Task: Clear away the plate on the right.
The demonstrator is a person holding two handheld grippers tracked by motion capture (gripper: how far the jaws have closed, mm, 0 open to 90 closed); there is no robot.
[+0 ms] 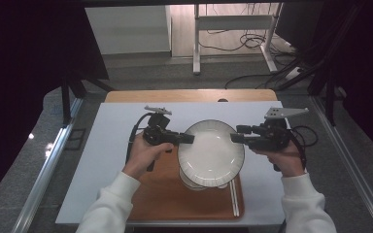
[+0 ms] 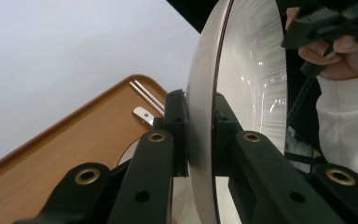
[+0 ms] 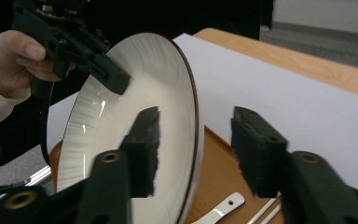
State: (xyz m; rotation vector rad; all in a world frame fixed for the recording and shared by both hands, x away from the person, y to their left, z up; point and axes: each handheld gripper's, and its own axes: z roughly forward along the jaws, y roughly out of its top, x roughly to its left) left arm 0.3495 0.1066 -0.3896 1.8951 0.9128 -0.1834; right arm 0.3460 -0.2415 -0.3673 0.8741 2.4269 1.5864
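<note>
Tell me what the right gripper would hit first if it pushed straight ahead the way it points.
Probably the plate: its rim already stands between the open jaws of the right gripper, so the gripper would likely run onto that edge first.

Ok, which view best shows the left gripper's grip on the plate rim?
The left gripper view: both pads clamp the plate rim. The high view shows the left gripper at the rim; the right gripper view shows it from the far side.

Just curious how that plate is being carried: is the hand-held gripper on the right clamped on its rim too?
No: the right hand-held gripper stands open around the plate rim, with a gap at its outer pad.
</note>
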